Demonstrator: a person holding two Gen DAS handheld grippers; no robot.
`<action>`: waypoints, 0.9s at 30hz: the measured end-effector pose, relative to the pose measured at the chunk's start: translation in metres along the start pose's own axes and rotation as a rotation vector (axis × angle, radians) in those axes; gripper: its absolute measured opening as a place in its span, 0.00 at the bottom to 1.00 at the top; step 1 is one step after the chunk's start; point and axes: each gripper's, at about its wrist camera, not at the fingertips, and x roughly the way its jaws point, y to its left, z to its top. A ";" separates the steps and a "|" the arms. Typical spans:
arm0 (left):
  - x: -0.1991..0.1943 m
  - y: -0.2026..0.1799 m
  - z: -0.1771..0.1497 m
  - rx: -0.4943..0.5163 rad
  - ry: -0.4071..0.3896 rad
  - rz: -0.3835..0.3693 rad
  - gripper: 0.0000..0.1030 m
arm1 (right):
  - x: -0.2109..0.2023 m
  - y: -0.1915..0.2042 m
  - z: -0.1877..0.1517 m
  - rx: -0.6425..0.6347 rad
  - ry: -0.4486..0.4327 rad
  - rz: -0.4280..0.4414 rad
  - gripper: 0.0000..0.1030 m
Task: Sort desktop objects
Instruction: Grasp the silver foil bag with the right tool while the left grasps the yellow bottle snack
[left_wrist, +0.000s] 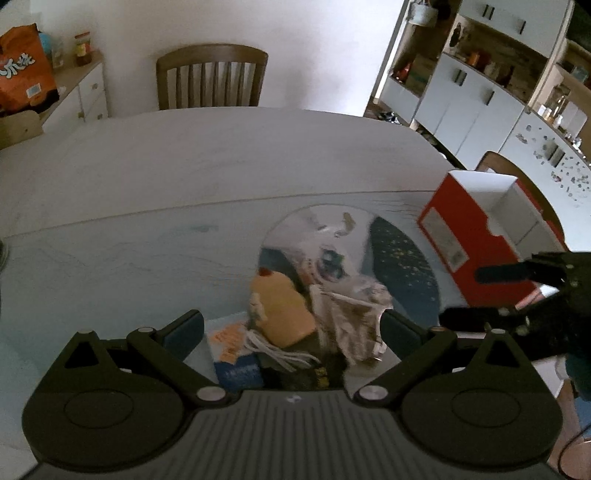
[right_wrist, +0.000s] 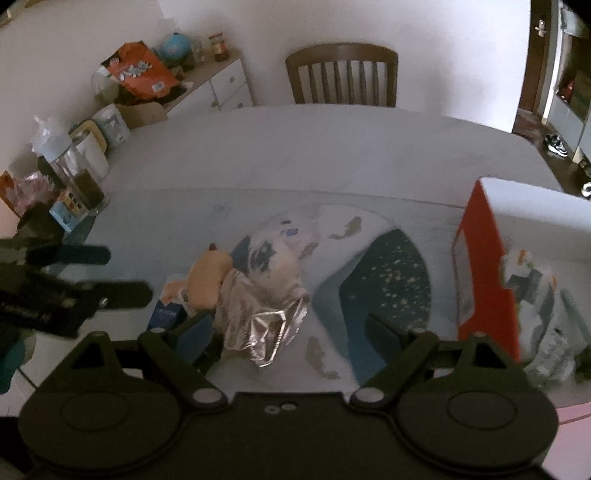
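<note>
1. Nearest the left wrist camera sat the black left gripper (left_wrist: 291, 328), its jaws spread wide and holding nothing, poised just above a small heap of clutter.
2. That heap lay on the pale worktop (left_wrist: 184, 177), at the near edge of a round patterned mat (left_wrist: 402, 258): a squat yellow plastic bottle with a red cap (left_wrist: 284, 306), a coiled white cable (left_wrist: 280, 352), a blue and orange printed carton (left_wrist: 236, 360) and a crumpled silvery foil wrapper (right_wrist: 266, 328).
3. The black right gripper (right_wrist: 291, 328) hung over the same heap, its jaws likewise wide and empty.
4. A red open-topped cardboard box with a white lining (left_wrist: 476, 236) stood just beside the mat on the right; it seemed the likely bin, and already held some packets.
5. The bottle looked stiff and light, probably smooth enough to slip, so a squeeze across its body seemed safest.
6. The wrapper appeared featherweight and limp; any pinch on a raised fold should do, though it would crush.
7. The cable looked floppy and liable to trail, so gripping the bundled middle seemed wise.
</note>
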 end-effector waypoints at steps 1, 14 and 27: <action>0.005 0.002 0.001 0.000 0.003 0.003 0.99 | 0.003 0.002 0.000 -0.003 0.005 0.000 0.87; 0.065 0.019 0.012 0.004 0.048 -0.025 0.95 | 0.047 0.017 -0.001 -0.031 0.073 0.014 0.86; 0.105 0.029 0.018 -0.021 0.111 -0.059 0.87 | 0.085 0.020 -0.001 -0.009 0.123 0.018 0.84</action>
